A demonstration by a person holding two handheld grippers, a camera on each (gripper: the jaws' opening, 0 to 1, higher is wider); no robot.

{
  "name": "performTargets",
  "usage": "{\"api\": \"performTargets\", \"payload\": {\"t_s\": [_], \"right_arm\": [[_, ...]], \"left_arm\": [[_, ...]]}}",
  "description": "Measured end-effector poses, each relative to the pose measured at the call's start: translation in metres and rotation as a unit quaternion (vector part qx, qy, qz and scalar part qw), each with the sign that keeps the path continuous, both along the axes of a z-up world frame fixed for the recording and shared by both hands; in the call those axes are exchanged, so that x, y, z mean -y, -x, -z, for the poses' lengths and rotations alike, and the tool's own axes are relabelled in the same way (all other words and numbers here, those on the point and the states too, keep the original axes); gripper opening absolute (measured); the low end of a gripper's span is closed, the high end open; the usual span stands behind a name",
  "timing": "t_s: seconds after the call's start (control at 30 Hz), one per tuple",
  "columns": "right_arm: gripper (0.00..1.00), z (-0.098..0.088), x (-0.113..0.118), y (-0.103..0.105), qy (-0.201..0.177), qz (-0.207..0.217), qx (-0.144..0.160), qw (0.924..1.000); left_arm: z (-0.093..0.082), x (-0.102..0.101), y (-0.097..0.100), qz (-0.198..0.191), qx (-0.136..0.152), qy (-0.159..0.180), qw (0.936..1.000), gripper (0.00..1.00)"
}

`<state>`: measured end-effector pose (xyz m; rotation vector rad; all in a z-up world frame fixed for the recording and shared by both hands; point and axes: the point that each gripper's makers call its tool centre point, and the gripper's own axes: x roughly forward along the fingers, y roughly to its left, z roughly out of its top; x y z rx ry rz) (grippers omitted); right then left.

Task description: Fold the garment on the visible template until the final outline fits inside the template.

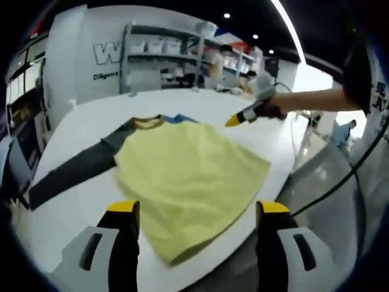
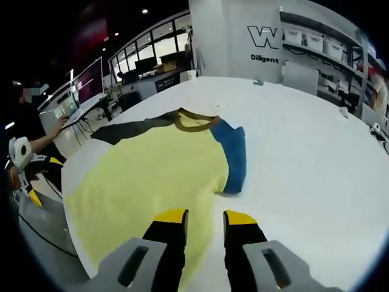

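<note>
In the left gripper view, the left gripper (image 1: pixel 199 213) is rising from the bottom of the frame with its yellow-tipped jaws spread wide apart, holding nothing and hovering over the near hem of the garment (image 1: pixel 188 176). The garment, a yellow shirt, is lying spread on the white surface (image 1: pixel 91 201) at the centre of the frame, its dark grey sleeve (image 1: pixel 76 170) stretching toward the left edge and a strip of blue showing beside the brown collar (image 1: pixel 148 123) at the top. The right gripper (image 1: pixel 234 120) is reaching in from the upper right, held in a person's hand (image 1: pixel 273 109), its yellow tip just above the shirt's far corner; whether its jaws are parted cannot be told there.

In the right gripper view, the right gripper (image 2: pixel 203 218) is standing at the bottom centre with its jaws only narrowly apart and empty, just over the yellow cloth. The blue sleeve (image 2: pixel 234 155) is lying folded against the shirt's right side.
</note>
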<state>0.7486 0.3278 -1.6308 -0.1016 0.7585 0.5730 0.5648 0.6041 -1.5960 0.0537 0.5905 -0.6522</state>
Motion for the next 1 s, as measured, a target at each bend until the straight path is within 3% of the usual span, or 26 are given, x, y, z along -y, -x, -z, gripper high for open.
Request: {"api": "performTargets", "payload": {"t_s": [0.37,1.0], "right_arm": [[0.19,0.009,0.002,-0.024,0.003,0.013,-0.006,0.9999],[0.14,0.031,0.0,-0.034,0.026,0.015,-0.018,0.9994]], "left_arm": [[0.002,-0.002,-0.001,0.004,-0.001,-0.001,1.0,0.73],[0.005,-0.003,-0.003,0.008,-0.009,-0.011,0.9999,0.72]]}}
